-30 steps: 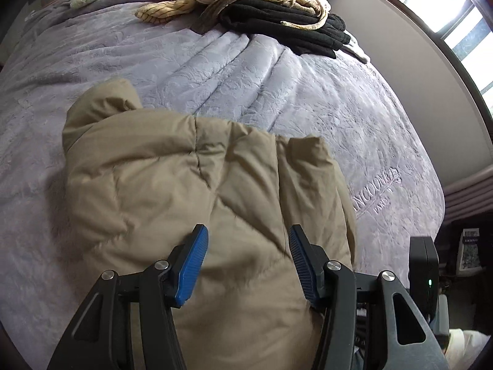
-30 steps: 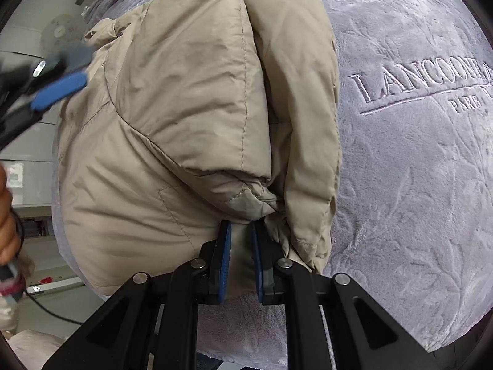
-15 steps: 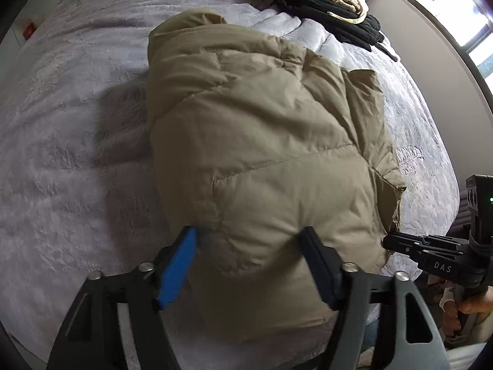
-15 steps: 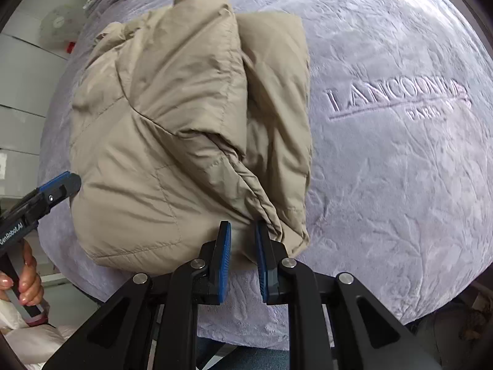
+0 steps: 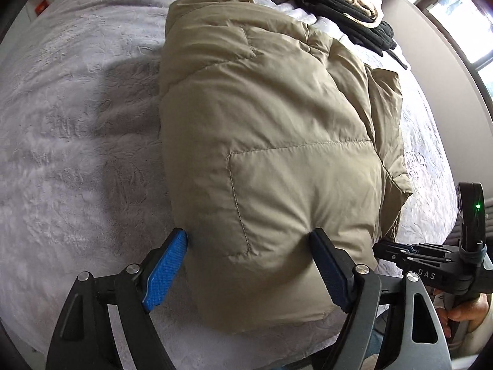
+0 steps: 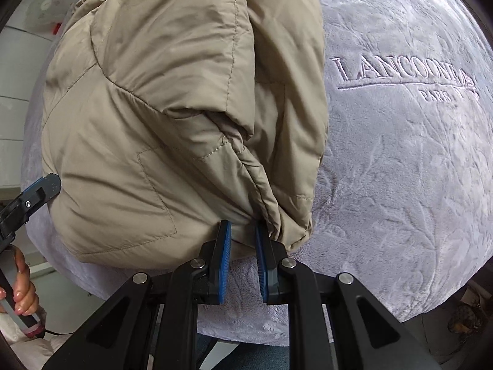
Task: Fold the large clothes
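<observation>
Right tool (image 6: 242,231) pinches puffer jacket (image 5: 271,141) hem; left tool (image 5: 249,240) spread apart; we judge final fold next.

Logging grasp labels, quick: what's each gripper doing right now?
Left gripper: open, straddling the tan jacket.
Right gripper: shut on the jacket's corner.

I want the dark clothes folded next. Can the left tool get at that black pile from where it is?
Probably not directly: the left tool sits open at the near edge of the tan puffer jacket, whose bulk lies between it and the black pile at the bed's far end.
</observation>
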### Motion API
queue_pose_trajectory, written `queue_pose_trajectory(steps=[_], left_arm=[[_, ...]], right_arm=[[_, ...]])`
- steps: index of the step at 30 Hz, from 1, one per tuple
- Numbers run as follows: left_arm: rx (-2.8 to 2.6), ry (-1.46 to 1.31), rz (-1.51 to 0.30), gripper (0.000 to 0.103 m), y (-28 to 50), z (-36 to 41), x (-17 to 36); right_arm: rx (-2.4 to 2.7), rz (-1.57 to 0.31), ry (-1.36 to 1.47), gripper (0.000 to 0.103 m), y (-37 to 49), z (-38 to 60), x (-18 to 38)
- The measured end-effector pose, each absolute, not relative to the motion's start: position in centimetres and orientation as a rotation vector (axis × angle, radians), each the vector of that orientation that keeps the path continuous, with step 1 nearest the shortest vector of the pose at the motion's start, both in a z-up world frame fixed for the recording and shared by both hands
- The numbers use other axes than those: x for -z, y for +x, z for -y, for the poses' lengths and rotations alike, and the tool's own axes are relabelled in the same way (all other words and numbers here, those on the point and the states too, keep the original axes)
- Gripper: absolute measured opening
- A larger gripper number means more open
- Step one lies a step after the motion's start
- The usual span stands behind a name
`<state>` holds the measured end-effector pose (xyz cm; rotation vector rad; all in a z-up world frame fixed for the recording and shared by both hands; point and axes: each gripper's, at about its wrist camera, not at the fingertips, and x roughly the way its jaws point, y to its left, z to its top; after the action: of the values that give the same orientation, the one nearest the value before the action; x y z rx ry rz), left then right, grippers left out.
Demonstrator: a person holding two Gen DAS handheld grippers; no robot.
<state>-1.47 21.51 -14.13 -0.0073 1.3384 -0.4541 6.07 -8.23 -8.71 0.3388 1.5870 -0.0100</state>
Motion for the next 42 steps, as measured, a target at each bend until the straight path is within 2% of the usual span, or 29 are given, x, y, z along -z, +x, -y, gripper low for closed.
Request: queue_pose_trajectory(steps=[6,8,13,28,31,32,35,42], left_arm=[[0.396,-0.011,-1.336,0.082,-3.0,-21.2,12.7],[0.383,0.004,-1.328,0.082,-3.5,-20.8,12.1],[0.354,-0.011,-1.303,0.082,-4.7,-20.3,10.2],[0.338,0.0,-1.216,0.082,-6.6,-20.9,5.1],[0.333,0.021,-1.172,0.082,-7.1,-21.1,3.3],[0.338,0.012,-1.167,0.083,-7.2,-21.1,2.7],[0.325,-0.019,-1.13,0.102,-7.2,-21.5,0.7],[0.254,-0.039,-1.032,0.102,-7.5,-21.8,-3.1]], right_arm=[[-0.058,-1.531,0.336,0.021,5.9,8.7,5.3],[-0.07,-1.497,0.351,0.037,5.6,9.1,4.0],[-0.076,-1.442,0.333,0.049,5.9,10.1,1.0],[-0.101,-1.351,0.318,0.059,6.2,9.4,-3.7],[-0.084,-1.304,0.294,0.066,6.1,9.0,-5.2],[-0.08,-1.285,0.29,0.069,6.2,8.9,-5.9],[-0.067,-1.228,0.273,0.08,6.0,8.5,-7.7],[-0.028,-1.113,0.192,0.086,6.1,7.0,-11.5]])
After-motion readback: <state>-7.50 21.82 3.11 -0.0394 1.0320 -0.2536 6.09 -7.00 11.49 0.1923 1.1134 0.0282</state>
